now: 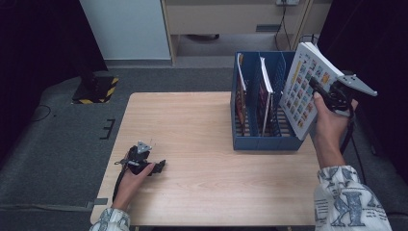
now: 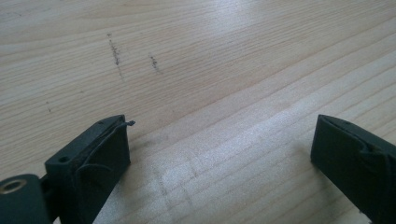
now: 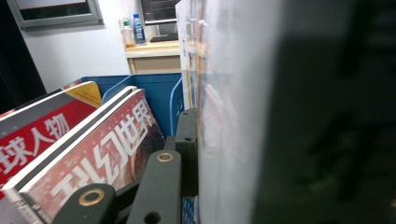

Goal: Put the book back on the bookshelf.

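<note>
High view over the table [image 1: 192, 144] — gripper views close, sharing its wood

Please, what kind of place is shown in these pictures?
Probably an office or lab room used for recording. A wooden table stands on grey carpet, with a blue file rack holding magazines, a light wood cabinet behind, and bottles on a counter.

Black fingers [image 2: 88, 163], brass rivets, grey triangular plate [image 1: 358, 85], white patterned sleeves [image 1: 349, 199].
</note>
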A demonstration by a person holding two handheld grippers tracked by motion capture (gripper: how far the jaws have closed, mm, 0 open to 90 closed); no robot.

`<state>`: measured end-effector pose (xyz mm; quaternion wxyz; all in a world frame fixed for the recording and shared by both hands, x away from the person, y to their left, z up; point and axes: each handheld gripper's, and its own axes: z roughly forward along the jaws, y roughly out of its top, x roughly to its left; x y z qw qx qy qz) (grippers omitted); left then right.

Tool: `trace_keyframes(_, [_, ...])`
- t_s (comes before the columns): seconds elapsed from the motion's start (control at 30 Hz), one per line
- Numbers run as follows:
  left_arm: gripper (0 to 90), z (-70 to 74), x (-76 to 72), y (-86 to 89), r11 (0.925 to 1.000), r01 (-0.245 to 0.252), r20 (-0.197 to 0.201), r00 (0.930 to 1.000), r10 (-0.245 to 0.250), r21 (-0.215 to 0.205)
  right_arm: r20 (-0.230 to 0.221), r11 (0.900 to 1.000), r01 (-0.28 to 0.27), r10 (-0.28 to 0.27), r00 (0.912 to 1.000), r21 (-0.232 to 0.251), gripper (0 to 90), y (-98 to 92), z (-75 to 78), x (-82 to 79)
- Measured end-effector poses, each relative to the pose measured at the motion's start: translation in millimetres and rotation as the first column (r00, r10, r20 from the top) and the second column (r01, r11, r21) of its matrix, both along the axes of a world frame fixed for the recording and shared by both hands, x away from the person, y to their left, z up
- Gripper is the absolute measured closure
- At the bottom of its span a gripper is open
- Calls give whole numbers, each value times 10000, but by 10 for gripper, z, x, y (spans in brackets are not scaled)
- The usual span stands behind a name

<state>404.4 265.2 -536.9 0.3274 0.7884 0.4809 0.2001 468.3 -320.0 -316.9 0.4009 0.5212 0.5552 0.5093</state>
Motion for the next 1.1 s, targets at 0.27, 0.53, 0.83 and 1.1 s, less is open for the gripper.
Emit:
trace_keyframes(0.27, [36,0,0,0,10000,-5,2,10000,5,1,-50,10000,77,-77,10000,-30,738,69,-105,230])
trace_keyframes(0.53, [36,0,0,0,10000,-6,2,10000,6,5,-60,9997,120,-122,9999,-228,738,151,-262,386])
trace_keyframes(0.83, [36,0,0,0,10000,-5,1,10000,5,5,-128,9994,178,-182,9998,-305,737,226,-394,469])
trace_keyframes(1.1, [35,0,3,-1,10000,18,0,10000,-18,5,-263,9988,257,-268,9993,-427,738,268,-513,520])
